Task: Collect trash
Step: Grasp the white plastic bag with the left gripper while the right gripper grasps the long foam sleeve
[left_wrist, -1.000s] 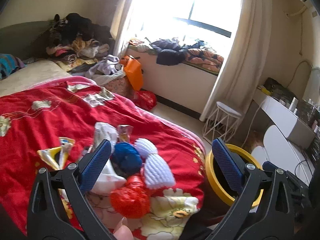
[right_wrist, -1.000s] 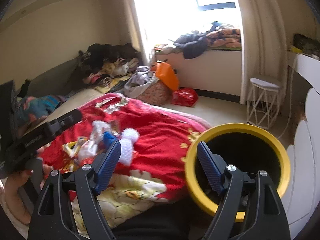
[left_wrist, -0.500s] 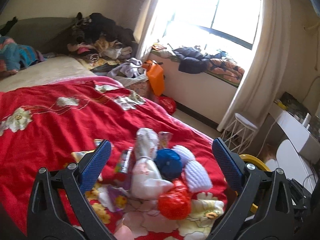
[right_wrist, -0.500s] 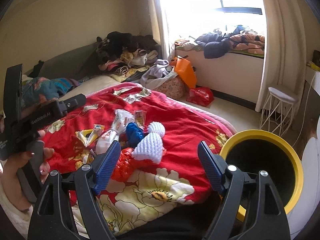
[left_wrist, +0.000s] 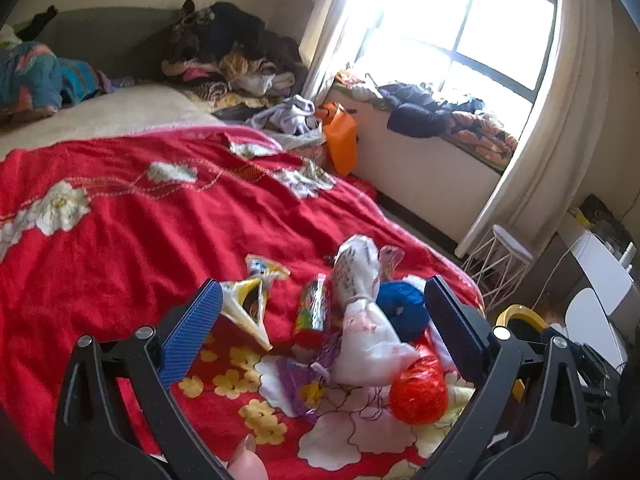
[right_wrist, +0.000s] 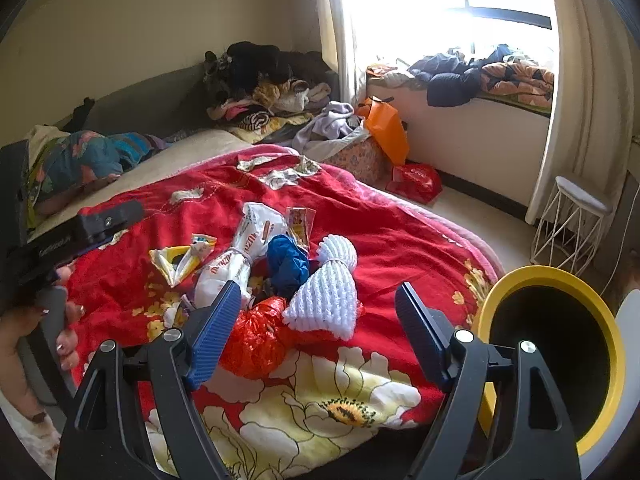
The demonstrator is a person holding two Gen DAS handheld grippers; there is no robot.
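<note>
Right wrist view: hovered with right gripper point(right_wrist: 318, 328) spread wide, empty, over the red bag point(right_wrist: 256, 344); judged next to close on it for the yellow-rimmed bin point(right_wrist: 606, 364).

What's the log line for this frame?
left gripper: open, empty | right gripper: open, empty | trash pile: on bed | bin: beside bed

Yellow-rimmed bin point(left_wrist: 520, 316) mostly hidden behind left gripper point(left_wrist: 320, 320) finger. White foam net point(left_wrist: 412, 280) barely peeking past blue wad point(left_wrist: 400, 310). Printing on white bag point(right_wrist: 240, 256) too blurred, possibly a brand name.
</note>
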